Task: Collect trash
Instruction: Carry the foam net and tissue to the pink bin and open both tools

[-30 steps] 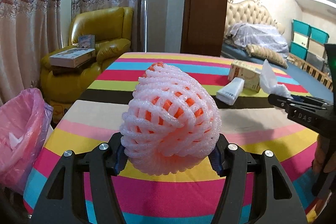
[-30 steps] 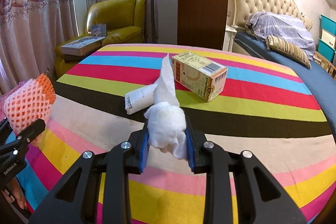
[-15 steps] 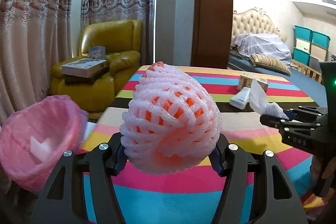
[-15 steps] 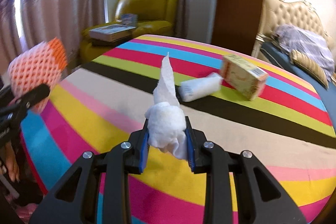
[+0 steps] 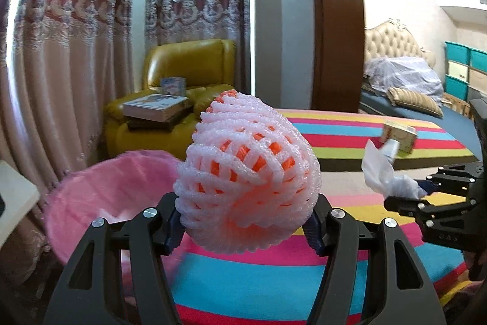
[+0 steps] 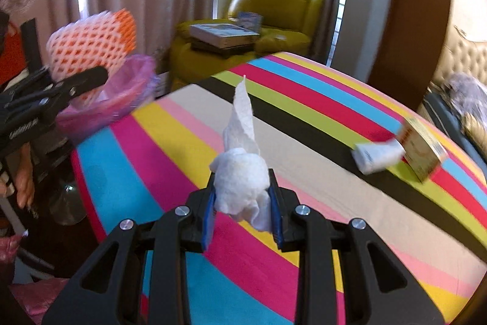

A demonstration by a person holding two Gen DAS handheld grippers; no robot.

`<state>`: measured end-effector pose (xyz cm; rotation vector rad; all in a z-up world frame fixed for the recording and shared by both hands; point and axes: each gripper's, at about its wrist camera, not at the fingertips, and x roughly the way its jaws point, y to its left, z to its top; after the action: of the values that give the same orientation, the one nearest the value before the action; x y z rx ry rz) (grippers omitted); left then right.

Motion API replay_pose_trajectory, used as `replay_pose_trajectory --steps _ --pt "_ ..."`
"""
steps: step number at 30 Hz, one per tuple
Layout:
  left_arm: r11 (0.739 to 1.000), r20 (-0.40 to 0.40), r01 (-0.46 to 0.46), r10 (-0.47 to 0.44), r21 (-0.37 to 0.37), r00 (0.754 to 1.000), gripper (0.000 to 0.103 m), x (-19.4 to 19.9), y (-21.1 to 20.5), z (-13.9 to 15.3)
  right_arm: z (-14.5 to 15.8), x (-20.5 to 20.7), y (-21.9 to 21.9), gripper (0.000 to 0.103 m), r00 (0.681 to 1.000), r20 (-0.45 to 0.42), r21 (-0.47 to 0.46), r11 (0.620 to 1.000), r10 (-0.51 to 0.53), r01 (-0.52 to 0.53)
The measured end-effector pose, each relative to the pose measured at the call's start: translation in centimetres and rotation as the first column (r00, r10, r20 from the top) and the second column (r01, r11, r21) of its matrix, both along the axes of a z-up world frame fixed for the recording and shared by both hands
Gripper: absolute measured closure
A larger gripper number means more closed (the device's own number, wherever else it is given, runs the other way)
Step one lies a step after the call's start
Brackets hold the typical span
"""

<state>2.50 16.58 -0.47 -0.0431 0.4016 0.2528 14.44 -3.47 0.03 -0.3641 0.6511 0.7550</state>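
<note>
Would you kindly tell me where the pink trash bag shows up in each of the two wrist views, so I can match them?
Left wrist view: the pink trash bag sits lower left, partly behind the left gripper and its foam fruit net.
Right wrist view: the bag is at the left edge, past the striped table's corner, under the foam net.
Shared landmark: the yellow armchair behind it.

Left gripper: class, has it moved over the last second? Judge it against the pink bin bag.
Yes. The left gripper, shut on the foam fruit net, has swung left toward the pink bin bag, which now sits just behind it.
</note>
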Motion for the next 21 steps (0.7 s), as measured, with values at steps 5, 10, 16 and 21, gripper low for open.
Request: replay_pose_trajectory --steps 5,10,16,21 --pt "0.996 -0.001 -0.079 0.079 -0.043 0.997 0.044 -1.0 4.4 0.5 1.3 -1.3 4.7 0.074 0.993 0.001 -0.019 0.993 0.116 -0.116" --pt "0.981 -0.018 -0.169 0.169 -0.092 0.986 0.044 -2.0 9.4 0.2 2.5 -2.2 9.9 0.074 0.977 0.008 -0.041 0.976 0.213 -0.212" --pt "0.960 -0.037 -0.227 0.224 -0.163 0.974 0.044 -3.4 13.8 -0.7 3.5 -3.3 15.9 0.073 0.955 0.029 -0.060 0.954 0.295 -0.293" --pt "0.949 -0.065 -0.247 0.239 -0.195 0.969 0.044 -3.8 15.6 -2.0 3.9 -3.7 19.4 0.072 0.945 0.033 -0.063 0.945 0.325 -0.322"
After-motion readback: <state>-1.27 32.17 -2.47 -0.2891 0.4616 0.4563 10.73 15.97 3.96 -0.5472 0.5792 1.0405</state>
